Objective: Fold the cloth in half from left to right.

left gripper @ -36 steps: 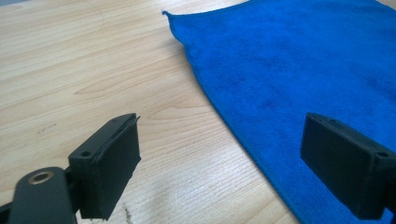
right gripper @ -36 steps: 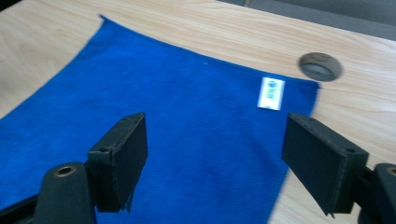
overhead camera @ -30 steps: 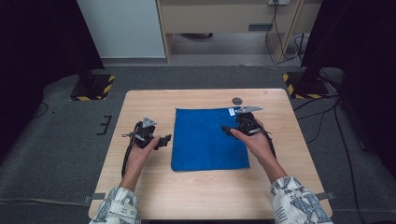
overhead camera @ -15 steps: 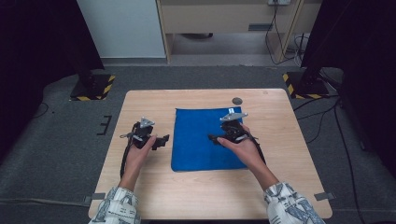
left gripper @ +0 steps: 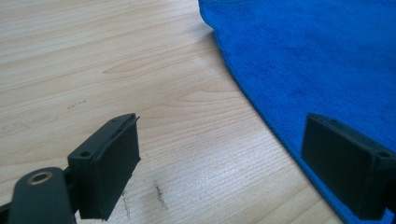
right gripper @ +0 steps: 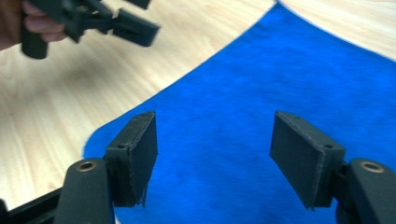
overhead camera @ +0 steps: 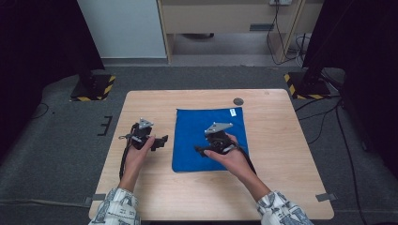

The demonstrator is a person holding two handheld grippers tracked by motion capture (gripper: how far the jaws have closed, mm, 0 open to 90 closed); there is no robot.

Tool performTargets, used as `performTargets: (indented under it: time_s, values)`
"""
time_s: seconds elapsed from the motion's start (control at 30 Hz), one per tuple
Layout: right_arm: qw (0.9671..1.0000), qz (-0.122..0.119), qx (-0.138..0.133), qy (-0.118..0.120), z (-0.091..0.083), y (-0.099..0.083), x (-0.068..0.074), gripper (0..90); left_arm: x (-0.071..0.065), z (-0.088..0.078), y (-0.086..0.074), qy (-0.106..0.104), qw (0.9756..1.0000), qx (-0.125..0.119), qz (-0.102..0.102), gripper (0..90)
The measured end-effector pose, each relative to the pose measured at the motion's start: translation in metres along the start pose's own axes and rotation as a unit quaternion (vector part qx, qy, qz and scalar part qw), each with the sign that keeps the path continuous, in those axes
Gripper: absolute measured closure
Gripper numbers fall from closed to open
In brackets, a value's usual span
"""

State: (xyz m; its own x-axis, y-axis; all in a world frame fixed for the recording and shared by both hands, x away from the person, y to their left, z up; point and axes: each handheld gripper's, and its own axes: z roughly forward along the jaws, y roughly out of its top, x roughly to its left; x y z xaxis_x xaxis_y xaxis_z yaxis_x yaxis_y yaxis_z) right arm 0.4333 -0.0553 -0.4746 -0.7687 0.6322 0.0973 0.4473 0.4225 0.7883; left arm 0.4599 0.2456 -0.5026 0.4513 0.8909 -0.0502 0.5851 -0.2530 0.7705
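A blue cloth (overhead camera: pixel 209 136) lies flat on the wooden table (overhead camera: pixel 281 140), with a small white tag (overhead camera: pixel 232 112) at its far right corner. My right gripper (overhead camera: pixel 202 151) hovers low over the cloth's near half, pointing left. In the right gripper view the gripper (right gripper: pixel 212 158) is open over the blue cloth (right gripper: pixel 261 93) with nothing between the jaws, which have just been closing a little. My left gripper (overhead camera: pixel 162 140) rests over bare wood just left of the cloth's left edge. It is open (left gripper: pixel 224 163), one jaw above the cloth's hem (left gripper: pixel 280 135).
A small dark round disc (overhead camera: pixel 238 101) sits on the table beyond the cloth. Bare wood lies to the right of the cloth and along the near edge. Two black stands with striped bases (overhead camera: pixel 94 89) (overhead camera: pixel 305 84) are on the floor past the table's far corners.
My right gripper has moved left and nearer to the person, from the cloth's far right corner to its near middle. The left gripper has stayed in place.
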Motion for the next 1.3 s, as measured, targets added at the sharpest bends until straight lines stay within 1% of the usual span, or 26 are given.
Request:
performTargets:
  time_s: [0.13,0.4,0.57,0.7,0.77,0.87,0.93,1.13,1.2,1.3]
  values:
    - [0.9999,-0.009,0.007,0.012,0.006,-0.002,0.012,33.5,0.001,-0.001,-0.001,0.001,1.0,-0.002,0.0,11.2]
    - [0.9995,-0.015,0.01,0.024,0.012,-0.001,0.026,35.0,0.003,-0.002,-0.002,0.002,1.0,-0.002,0.0,11.3]
    - [0.9992,-0.025,0.011,0.031,0.016,0.0,0.037,39.4,0.007,-0.005,-0.003,0.008,1.0,-0.003,-0.003,11.2]
    - [0.9986,-0.038,0.015,0.035,0.019,0.0,0.045,45.4,0.01,-0.006,-0.005,0.013,0.9999,-0.002,-0.008,11.3]
    - [0.9981,-0.045,0.018,0.039,0.021,-0.001,0.051,49.5,0.011,-0.006,-0.006,0.013,0.9999,-0.001,-0.008,11.2]
    - [0.9975,-0.054,0.02,0.042,0.024,-0.003,0.057,58.2,0.011,-0.005,-0.007,0.012,0.9999,0.002,-0.007,11.3]
    - [0.9966,-0.064,0.024,0.046,0.027,-0.005,0.061,63.0,0.011,-0.004,-0.008,0.013,0.9999,0.004,-0.006,11.3]
    - [0.9949,-0.076,0.028,0.06,0.036,-0.01,0.071,77.7,0.01,-0.003,-0.008,0.015,0.9999,0.006,0.0,11.3]
    - [0.9943,-0.081,0.031,0.062,0.038,-0.012,0.074,80.1,0.01,-0.003,-0.008,0.016,0.9999,0.005,0.0,11.3]
    - [0.9936,-0.085,0.037,0.065,0.043,-0.015,0.081,79.2,0.009,-0.003,-0.008,0.016,0.9999,0.004,0.0,11.3]
